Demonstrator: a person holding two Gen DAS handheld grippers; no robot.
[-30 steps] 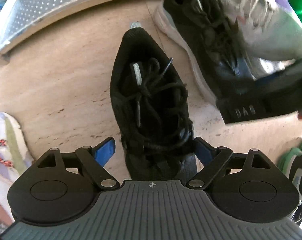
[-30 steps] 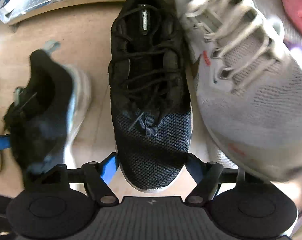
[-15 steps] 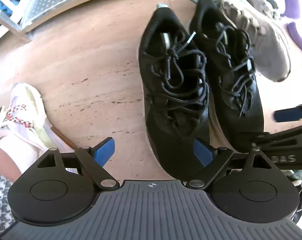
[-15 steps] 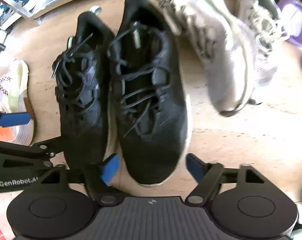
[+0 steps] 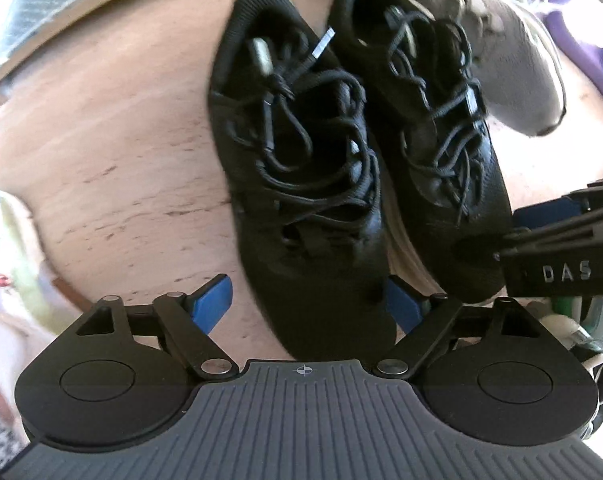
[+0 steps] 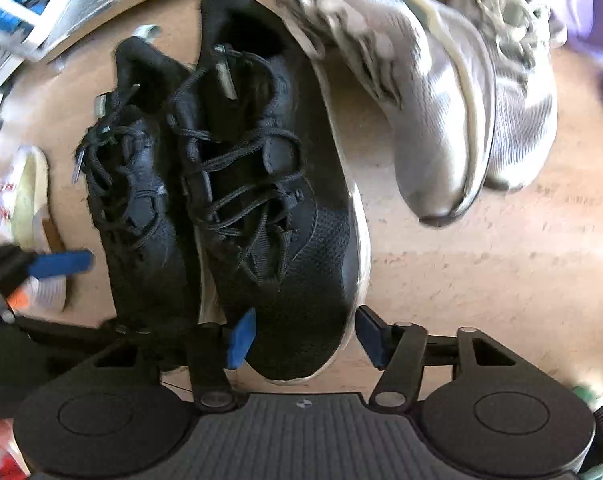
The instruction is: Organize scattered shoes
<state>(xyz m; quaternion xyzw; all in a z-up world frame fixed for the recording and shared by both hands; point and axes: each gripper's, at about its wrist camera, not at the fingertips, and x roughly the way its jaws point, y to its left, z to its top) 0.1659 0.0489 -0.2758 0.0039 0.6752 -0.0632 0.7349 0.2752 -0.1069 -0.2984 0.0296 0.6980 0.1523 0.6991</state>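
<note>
Two black lace-up shoes lie side by side on the wooden floor, toes toward me. My left gripper (image 5: 307, 306) stands open over the toe of the left black shoe (image 5: 301, 180); floor shows between its left pad and the shoe. My right gripper (image 6: 306, 338) straddles the toe of the right black shoe (image 6: 277, 200), which has a white sole. Its jaws are closing, with the pads close beside the toe and no clear press. The left black shoe (image 6: 137, 200) touches it. The right gripper's blue finger (image 5: 541, 216) shows beside the right black shoe (image 5: 433, 152).
Two grey mesh shoes (image 6: 429, 120) (image 6: 517, 92) lie right of the black pair. A white and yellow shoe (image 5: 9, 248) sits at the left. A perforated metal plate (image 5: 61, 0) borders the floor at the back. Purple items (image 5: 573, 40) and a green-trimmed shoe (image 5: 593, 320) are at the right.
The two black shoes, apart a second ago, now lie together on the floor. The right jaws widened off their shoe, then narrowed around its toe. Both grippers drew back toward the toes.
</note>
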